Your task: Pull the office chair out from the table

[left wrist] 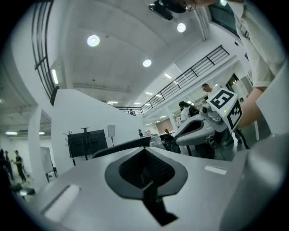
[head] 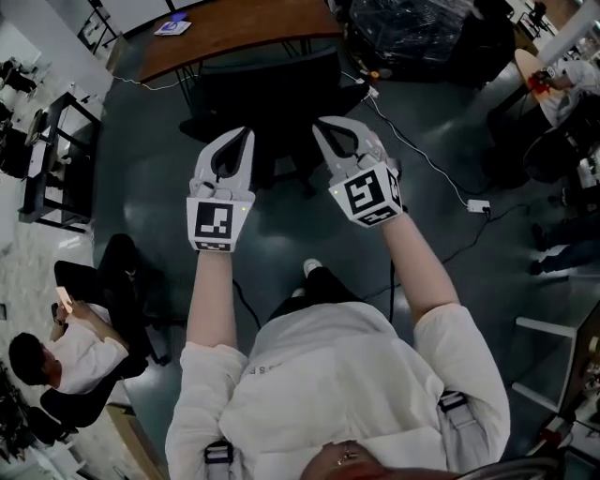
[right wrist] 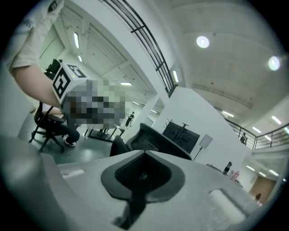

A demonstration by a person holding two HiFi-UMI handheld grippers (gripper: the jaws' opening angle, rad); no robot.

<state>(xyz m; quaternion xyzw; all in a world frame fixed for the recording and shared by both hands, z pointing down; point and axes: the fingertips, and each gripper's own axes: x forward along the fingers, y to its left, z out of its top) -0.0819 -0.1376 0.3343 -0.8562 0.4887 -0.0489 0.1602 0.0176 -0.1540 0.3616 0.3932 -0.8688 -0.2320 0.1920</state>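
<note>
The floor (head: pixel 141 187) is dark, smooth and a little shiny. The wooden table (head: pixel 234 28) stands at the far edge of the head view. The black office chair (head: pixel 272 94) is at the near side of the table, its seat close under the table edge. A thin cable runs over the floor to the right of the table and ends in a small white box (head: pixel 478 205). Well away from the table, at the near left, a person (head: pixel 75 352) sits on another chair.

The left gripper (head: pixel 246 134) and the right gripper (head: pixel 321 125) are held side by side on the near side of the table, just before the chair. Whether they touch the chair I cannot tell.

Only the gripper views show the upper room: a white ceiling with round lamps (left wrist: pixel 93 40), a railing high along the wall and a black screen on a stand (left wrist: pixel 86 142). They also show the claws clearly: each is pressed together with nothing between, and the chair's back rises just beyond the tips.
</note>
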